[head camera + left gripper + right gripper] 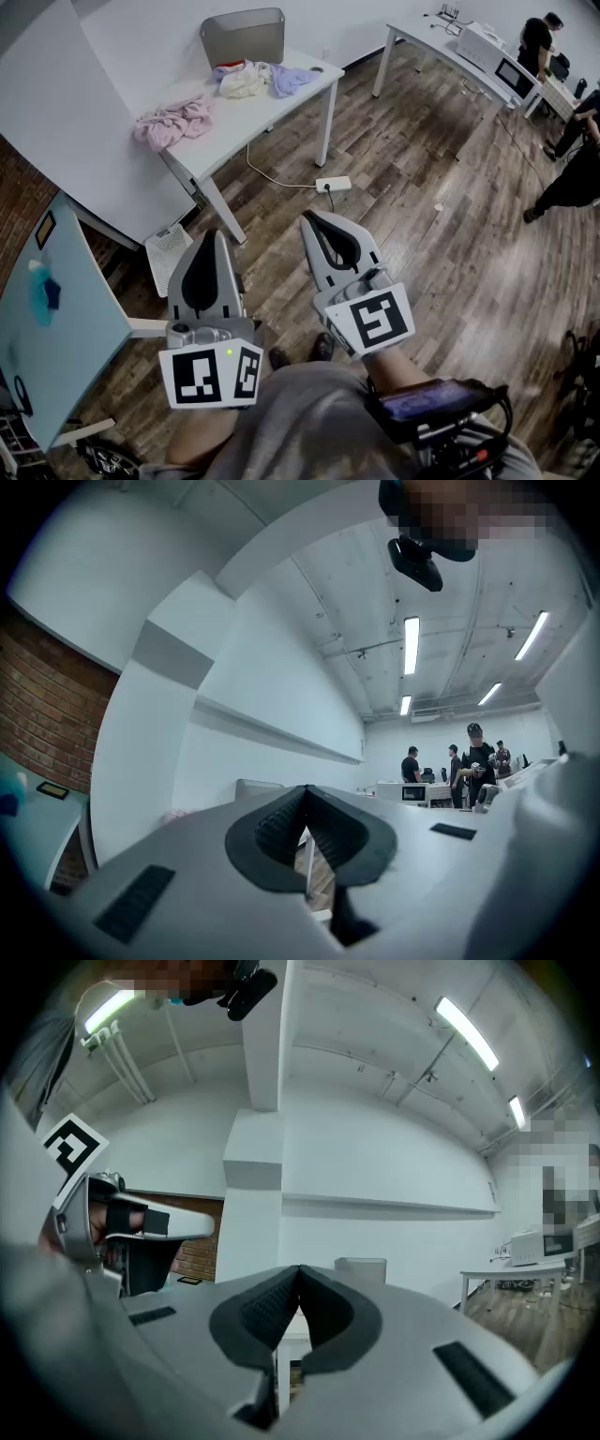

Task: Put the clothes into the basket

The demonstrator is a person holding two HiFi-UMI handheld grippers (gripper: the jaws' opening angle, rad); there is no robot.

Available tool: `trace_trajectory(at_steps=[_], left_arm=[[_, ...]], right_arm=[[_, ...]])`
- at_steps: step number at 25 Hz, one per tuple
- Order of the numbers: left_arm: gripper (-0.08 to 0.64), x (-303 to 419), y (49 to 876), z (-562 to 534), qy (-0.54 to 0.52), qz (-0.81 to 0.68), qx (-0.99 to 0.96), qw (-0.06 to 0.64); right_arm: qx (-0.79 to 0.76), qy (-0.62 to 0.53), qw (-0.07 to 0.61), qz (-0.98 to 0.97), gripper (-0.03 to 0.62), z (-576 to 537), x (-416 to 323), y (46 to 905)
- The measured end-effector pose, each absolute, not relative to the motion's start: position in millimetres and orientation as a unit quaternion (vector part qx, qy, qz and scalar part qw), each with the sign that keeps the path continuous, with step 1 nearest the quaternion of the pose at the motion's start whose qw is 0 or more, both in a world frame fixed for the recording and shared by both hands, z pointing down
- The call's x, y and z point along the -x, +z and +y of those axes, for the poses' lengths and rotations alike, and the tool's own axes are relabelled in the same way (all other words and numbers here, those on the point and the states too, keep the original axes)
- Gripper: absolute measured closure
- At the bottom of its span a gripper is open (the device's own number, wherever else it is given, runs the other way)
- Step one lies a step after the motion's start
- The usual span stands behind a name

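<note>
On a white table (pixel 281 98) at the far side of the room lie a pink garment (pixel 173 122), a cream garment (pixel 244 80) and a lilac garment (pixel 291 78). A grey basket (pixel 244 36) stands at the table's back edge, also visible as a grey basket (pixel 361 1269) past the right jaws. My left gripper (pixel 214 234) and right gripper (pixel 311 217) are held close to my body, well short of the table. Both are shut with nothing between the pads. In the left gripper view the left gripper (pixel 305 791) points toward the room.
A teal-topped table (pixel 47 328) stands at my left. A white power strip (pixel 334 184) with a cable lies on the wooden floor by the table leg. A second white table (pixel 450 52) with a machine stands at the back right, with people (pixel 572 178) near it.
</note>
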State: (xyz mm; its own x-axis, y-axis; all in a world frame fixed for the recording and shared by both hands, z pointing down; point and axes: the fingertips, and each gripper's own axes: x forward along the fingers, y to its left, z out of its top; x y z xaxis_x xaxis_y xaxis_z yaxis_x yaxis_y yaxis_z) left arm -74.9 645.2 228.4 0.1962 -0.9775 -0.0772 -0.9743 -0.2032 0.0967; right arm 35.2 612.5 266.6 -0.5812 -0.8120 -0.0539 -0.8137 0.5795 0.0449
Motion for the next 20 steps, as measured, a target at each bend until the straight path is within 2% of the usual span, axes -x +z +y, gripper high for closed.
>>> trace_trajectory(at_steps=[20], left_arm=[[0.552, 22, 233, 626, -0.057, -0.645, -0.762, 0.005]], right_arm=[[0.426, 0.008, 0.020, 0.905, 0.583, 593, -89, 280]])
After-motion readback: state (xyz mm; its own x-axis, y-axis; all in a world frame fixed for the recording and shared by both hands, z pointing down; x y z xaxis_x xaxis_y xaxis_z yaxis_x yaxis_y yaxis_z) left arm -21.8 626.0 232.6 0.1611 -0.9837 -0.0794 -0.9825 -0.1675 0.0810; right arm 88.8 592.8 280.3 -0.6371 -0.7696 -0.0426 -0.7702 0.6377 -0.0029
